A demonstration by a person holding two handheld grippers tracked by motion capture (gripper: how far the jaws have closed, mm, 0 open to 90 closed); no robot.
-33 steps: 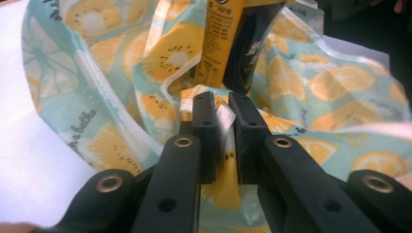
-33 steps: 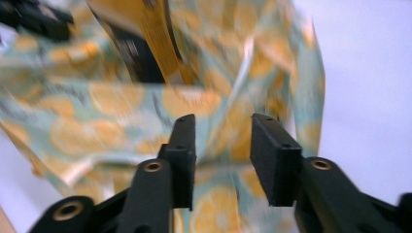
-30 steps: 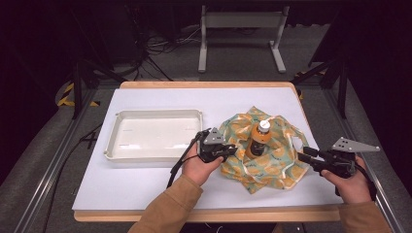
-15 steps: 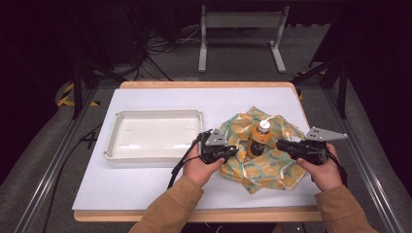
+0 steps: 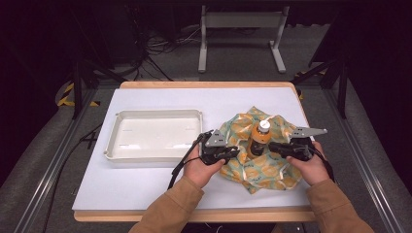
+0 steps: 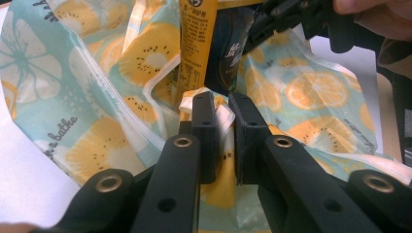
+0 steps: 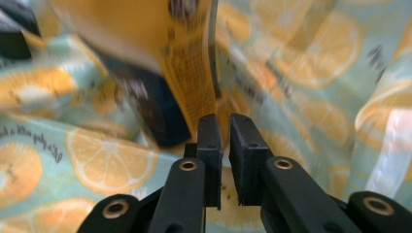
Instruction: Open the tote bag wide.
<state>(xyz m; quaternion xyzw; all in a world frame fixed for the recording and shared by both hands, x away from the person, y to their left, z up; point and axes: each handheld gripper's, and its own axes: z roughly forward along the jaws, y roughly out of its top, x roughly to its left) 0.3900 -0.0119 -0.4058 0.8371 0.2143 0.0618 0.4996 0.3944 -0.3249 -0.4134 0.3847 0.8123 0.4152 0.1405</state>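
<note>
Since the earlier frame my right gripper has slid in to the bottle, jaws nearly together with nothing visibly between them. That bottle stands upright on the fruit-print cloth. My left gripper, left of the bottle, is clamped on a cloth fold; white tray farther left

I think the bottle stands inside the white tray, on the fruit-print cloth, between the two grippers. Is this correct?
Not quite. The bottle stands on the fruit-print cloth between the left gripper and the right gripper, but the cloth lies on the table, right of the white tray, not inside it. The high view shows this.
</note>
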